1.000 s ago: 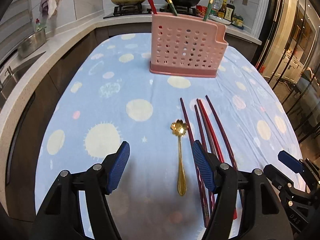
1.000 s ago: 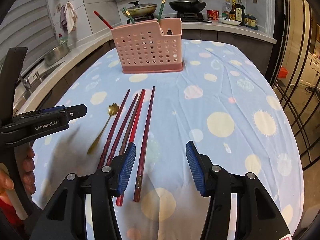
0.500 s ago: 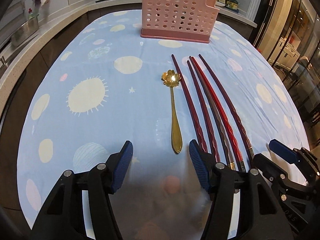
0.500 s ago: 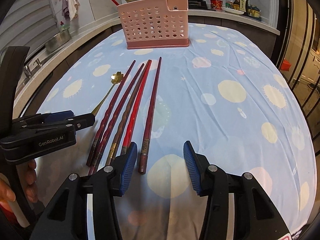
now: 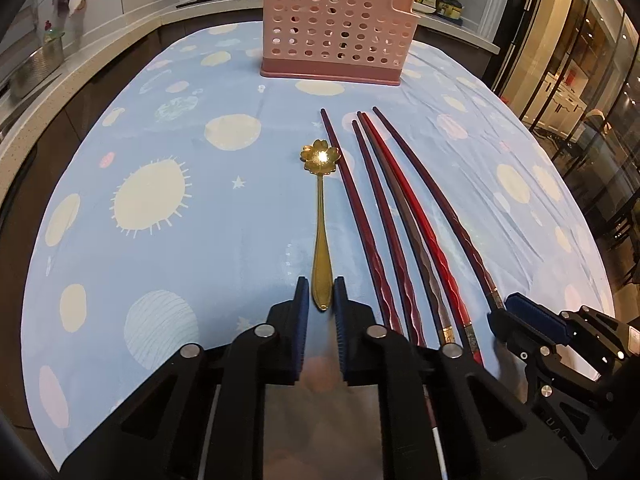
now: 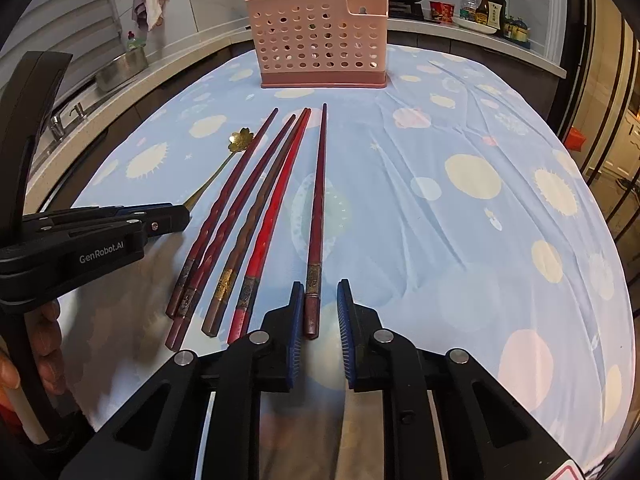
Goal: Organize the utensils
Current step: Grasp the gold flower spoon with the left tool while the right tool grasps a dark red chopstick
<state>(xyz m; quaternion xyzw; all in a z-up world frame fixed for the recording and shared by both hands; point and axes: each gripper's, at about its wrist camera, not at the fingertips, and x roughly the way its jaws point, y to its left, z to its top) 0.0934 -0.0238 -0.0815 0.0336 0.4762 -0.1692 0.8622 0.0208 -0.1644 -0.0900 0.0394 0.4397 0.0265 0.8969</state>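
Observation:
A gold flower-bowl spoon [image 5: 320, 216] lies on the blue tablecloth, with several dark red chopsticks [image 5: 384, 216] to its right. My left gripper [image 5: 321, 294] has closed on the spoon's handle end. My right gripper [image 6: 318, 304] has its jaws narrowed around the butt of the rightmost chopstick [image 6: 318, 208]; a small gap shows on the right side. The pink perforated utensil holder [image 6: 320, 44] stands upright at the far end of the table, with a few utensils inside. The left gripper also shows in the right wrist view [image 6: 176, 216].
The blue tablecloth [image 6: 460, 208] with sun and planet prints covers the table. A kitchen counter with a sink and steel pot [image 6: 120, 68] runs along the left. A stove with pans and sauce bottles [image 6: 488, 10] sits behind the holder. Glass doors stand to the right.
Both grippers moved down and forward to the utensils' near ends and closed from wide open: the left around the spoon handle, the right around the rightmost chopstick.

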